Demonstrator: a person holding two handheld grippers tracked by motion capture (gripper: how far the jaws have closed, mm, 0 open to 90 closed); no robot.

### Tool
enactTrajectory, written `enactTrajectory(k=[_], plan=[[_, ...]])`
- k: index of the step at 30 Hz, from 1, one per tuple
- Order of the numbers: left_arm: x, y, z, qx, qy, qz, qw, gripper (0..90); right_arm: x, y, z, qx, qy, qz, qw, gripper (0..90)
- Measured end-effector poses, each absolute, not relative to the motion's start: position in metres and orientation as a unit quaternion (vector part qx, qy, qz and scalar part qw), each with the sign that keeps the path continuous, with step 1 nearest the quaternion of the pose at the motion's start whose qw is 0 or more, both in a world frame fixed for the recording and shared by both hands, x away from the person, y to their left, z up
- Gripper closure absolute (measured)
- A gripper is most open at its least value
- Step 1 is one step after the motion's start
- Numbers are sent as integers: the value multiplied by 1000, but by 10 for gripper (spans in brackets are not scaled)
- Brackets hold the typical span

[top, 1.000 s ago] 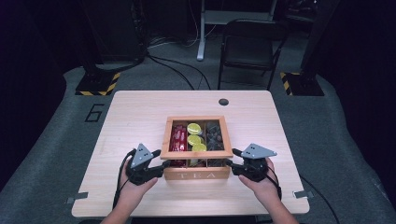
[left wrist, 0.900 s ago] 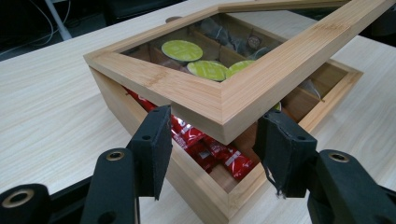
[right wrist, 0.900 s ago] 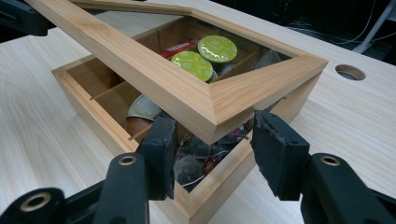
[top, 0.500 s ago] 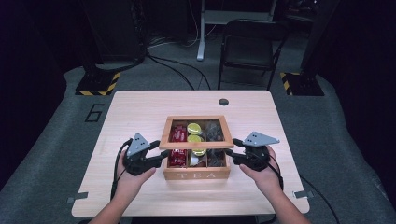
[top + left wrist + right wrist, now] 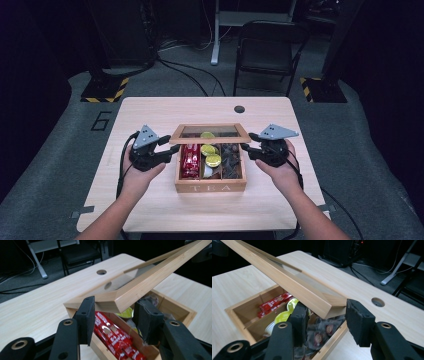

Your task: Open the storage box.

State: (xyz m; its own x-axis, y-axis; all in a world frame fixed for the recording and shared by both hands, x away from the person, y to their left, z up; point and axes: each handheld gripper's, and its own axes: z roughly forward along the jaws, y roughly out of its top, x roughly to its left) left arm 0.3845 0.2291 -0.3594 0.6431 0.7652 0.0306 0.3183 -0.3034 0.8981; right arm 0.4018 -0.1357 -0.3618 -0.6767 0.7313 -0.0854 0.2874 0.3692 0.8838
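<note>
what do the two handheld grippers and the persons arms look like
Both the left gripper and the right gripper are black, each topped by a grey three-cornered plate and trailing a black cable. Their jaws carry thick black pads and round metal-ringed holes. The forearms are bare, no sleeves.

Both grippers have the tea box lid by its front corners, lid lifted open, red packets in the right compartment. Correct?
Not quite: the red packets lie in the left compartment, as the high view shows. The rest holds: the left gripper and right gripper each hold a front corner of the lid, which stands raised above the tea box. Both grippers' jaws have just been closing on it.
</note>
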Motion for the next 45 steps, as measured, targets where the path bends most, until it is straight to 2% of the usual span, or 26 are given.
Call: enactTrajectory(k=[7, 15, 27, 39, 45], plan=[[396, 232, -348, 764, 357, 234, 484, 576, 416, -132, -348, 323, 786, 462, 253, 532], [410, 231, -339, 765, 359, 239, 478, 585, 430, -128, -343, 327, 784, 455, 267, 563], [427, 228, -345, 777, 361, 254, 449, 582, 441, -126, -336, 341, 771, 463, 275, 597], [448, 223, -352, 764, 379, 256, 455, 573, 449, -126, -330, 343, 771, 461, 276, 603], [456, 222, -348, 758, 382, 265, 457, 615, 454, -125, -328, 352, 761, 470, 277, 604]])
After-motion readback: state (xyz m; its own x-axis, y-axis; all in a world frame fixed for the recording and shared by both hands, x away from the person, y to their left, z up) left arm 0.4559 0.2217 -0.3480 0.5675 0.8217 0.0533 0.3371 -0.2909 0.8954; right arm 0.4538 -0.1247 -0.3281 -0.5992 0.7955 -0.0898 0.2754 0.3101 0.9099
